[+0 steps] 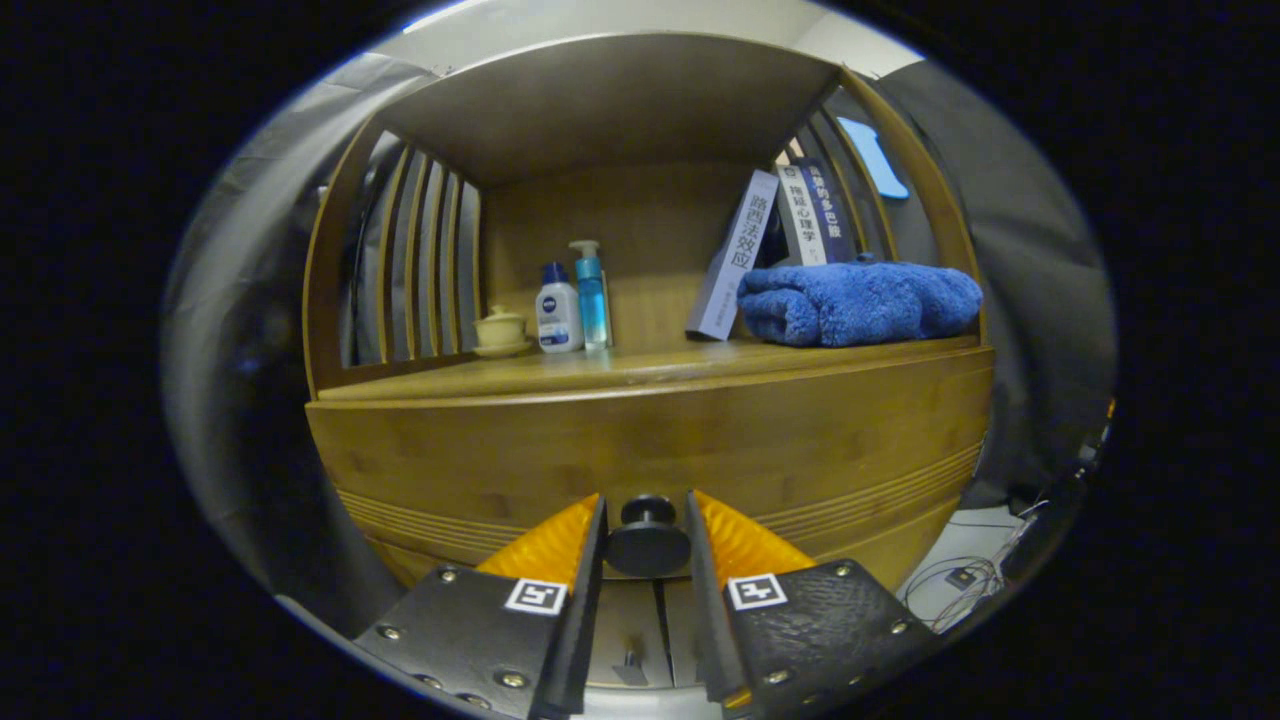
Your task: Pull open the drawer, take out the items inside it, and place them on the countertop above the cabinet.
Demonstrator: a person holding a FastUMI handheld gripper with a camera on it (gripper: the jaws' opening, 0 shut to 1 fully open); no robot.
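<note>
claw [646,520] fingers flank drawer knob [647,540] | drawer [800,450] flush, closed

- Your gripper [646,525] has its fingers on either side of the drawer knob [646,540], close to it, so there's barely any slack there.
- On the countertop [600,372], the middle front is bare wood.
- Far left is taken by a small lidded cup [500,330] and two bottles [573,300].
- The right side is blocked by a folded blue towel [860,303], with leaning books [760,250] behind it.
</note>
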